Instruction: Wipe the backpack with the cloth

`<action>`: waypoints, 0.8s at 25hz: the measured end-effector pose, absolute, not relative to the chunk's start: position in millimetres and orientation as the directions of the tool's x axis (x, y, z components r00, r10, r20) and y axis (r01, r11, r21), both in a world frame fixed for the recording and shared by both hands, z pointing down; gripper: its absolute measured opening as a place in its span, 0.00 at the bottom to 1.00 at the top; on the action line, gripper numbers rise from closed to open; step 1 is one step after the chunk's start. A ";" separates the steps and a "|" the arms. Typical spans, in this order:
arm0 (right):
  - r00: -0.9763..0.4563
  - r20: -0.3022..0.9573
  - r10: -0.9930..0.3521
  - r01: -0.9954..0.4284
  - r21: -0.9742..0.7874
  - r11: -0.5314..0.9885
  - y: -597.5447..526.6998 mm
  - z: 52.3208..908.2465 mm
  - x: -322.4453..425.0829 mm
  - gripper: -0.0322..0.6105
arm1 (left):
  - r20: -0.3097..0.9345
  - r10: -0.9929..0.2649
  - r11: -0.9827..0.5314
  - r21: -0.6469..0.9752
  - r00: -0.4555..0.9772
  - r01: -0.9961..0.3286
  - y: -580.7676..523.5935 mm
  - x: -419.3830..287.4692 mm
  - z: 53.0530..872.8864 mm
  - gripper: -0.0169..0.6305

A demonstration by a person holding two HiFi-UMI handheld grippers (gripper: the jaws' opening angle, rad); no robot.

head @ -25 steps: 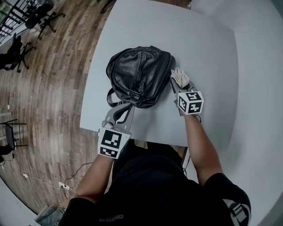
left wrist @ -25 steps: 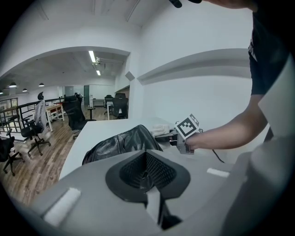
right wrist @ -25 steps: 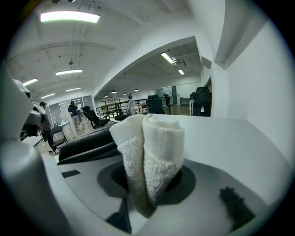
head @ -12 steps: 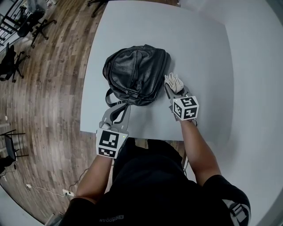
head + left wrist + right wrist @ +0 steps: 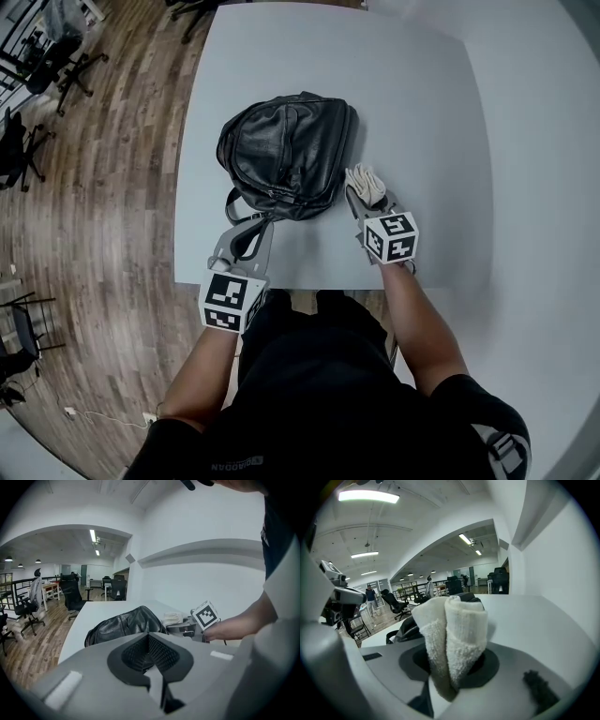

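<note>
A black leather backpack [image 5: 286,155] lies flat on the white table [image 5: 412,103]; it also shows ahead in the left gripper view [image 5: 119,626]. My right gripper [image 5: 367,199] sits just off the bag's right side, shut on a folded off-white cloth [image 5: 366,183]. In the right gripper view the cloth [image 5: 452,639] stands pinched between the jaws of that gripper [image 5: 450,670], with the backpack [image 5: 405,627] behind it. My left gripper [image 5: 249,225] rests at the bag's near edge beside a strap [image 5: 231,202], and its jaws [image 5: 151,656] look shut with nothing between them.
The table's near edge [image 5: 309,286] runs just in front of the person's body. Wooden floor [image 5: 103,234] lies to the left, with office chairs [image 5: 37,75] at the far left. A white wall [image 5: 544,187] lies right of the table.
The right gripper with the cloth has drawn slightly back toward me along the bag's right side. The left gripper stays at the bag's near edge.
</note>
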State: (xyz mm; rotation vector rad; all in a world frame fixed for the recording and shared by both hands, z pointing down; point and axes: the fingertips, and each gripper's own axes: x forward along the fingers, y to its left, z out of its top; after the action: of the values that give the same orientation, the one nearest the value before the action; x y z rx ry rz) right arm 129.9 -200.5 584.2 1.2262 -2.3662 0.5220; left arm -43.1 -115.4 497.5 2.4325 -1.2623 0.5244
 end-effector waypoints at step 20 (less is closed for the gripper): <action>-0.438 0.522 -0.732 -0.890 -0.136 0.436 -146.8 577.2 104.7 0.22 | 0.461 -0.628 -0.649 0.134 0.627 -0.749 -106.7 -74.9 497.0 0.03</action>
State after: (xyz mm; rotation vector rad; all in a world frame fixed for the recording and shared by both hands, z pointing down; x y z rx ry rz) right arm 104.7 -146.8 577.2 1.3777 -2.3073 0.5609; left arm -74.9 -106.7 497.0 2.5381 -1.1092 0.5439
